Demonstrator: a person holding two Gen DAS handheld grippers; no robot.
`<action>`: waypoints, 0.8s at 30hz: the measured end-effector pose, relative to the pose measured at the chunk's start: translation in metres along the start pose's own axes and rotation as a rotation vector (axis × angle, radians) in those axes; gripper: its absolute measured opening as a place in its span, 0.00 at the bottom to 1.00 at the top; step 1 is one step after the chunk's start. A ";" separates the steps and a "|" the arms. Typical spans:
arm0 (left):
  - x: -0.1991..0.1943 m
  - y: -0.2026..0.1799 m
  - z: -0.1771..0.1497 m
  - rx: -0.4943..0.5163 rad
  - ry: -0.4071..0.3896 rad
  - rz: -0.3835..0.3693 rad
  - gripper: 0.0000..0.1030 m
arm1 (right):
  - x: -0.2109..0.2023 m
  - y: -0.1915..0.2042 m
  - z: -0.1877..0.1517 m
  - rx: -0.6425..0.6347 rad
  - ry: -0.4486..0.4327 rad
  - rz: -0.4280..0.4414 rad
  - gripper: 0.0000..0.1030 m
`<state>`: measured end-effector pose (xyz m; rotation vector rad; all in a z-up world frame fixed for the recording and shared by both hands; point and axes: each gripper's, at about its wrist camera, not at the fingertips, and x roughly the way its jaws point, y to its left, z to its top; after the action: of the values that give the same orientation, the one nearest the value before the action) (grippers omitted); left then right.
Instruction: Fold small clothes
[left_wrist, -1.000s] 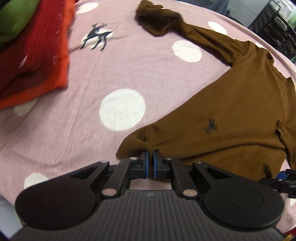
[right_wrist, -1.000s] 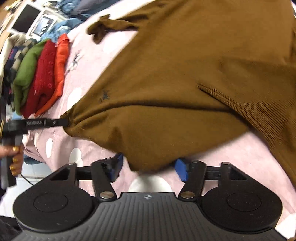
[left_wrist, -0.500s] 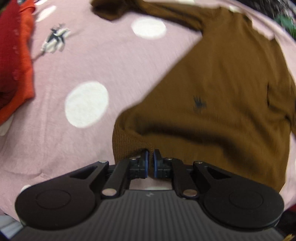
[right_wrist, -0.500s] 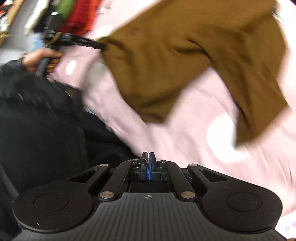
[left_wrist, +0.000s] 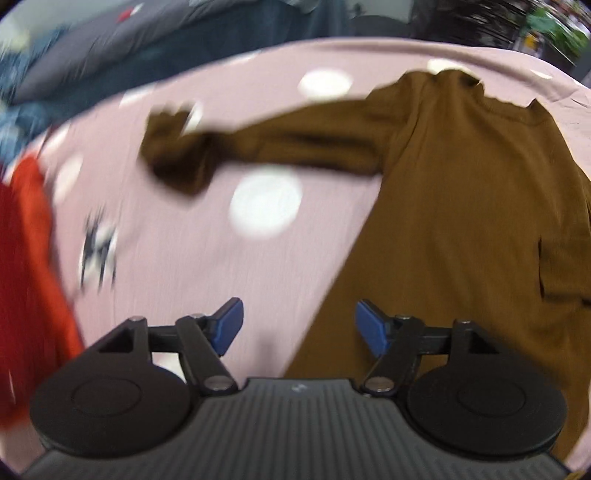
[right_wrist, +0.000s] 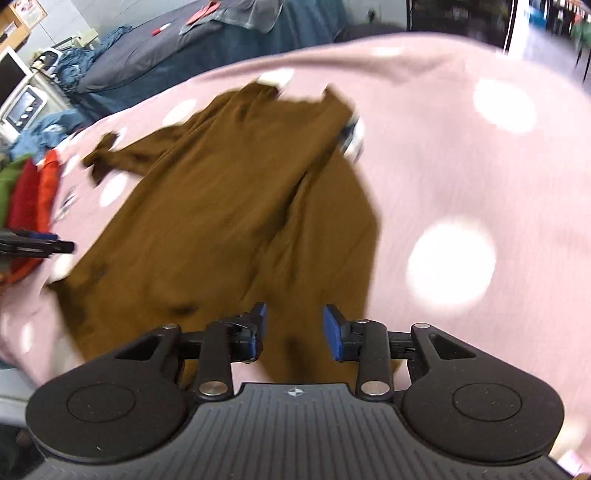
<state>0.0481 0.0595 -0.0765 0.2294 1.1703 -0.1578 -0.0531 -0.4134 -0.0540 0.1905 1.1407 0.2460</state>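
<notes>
Both grippers tilt steeply down over the brown knit sweater (right_wrist: 207, 221) spread on the pink polka-dot counter cloth (right_wrist: 461, 155). Left gripper (left_wrist: 299, 325) and right gripper (right_wrist: 291, 328) fingers are spreading apart, gripping nothing.

Your clear room is the pink spotted bench (right_wrist: 480, 184) from 12 to 3 o'clock of the brown sweater (right_wrist: 207, 221). The folded clothes stack (right_wrist: 29, 199) blocks 9 o'clock, near its outstretched sleeve (left_wrist: 258, 147).
</notes>
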 end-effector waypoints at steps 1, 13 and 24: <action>0.006 -0.006 0.014 0.013 -0.007 0.010 0.70 | 0.007 -0.005 0.010 -0.006 -0.008 -0.021 0.59; 0.089 -0.002 0.109 -0.282 0.031 -0.082 0.82 | 0.079 -0.048 0.063 0.097 -0.057 0.004 0.59; 0.122 0.011 0.137 -0.483 -0.009 -0.035 0.13 | 0.055 -0.051 0.068 0.108 -0.128 0.032 0.02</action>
<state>0.2197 0.0339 -0.1372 -0.2173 1.1686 0.0945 0.0353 -0.4485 -0.0885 0.3159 1.0249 0.1983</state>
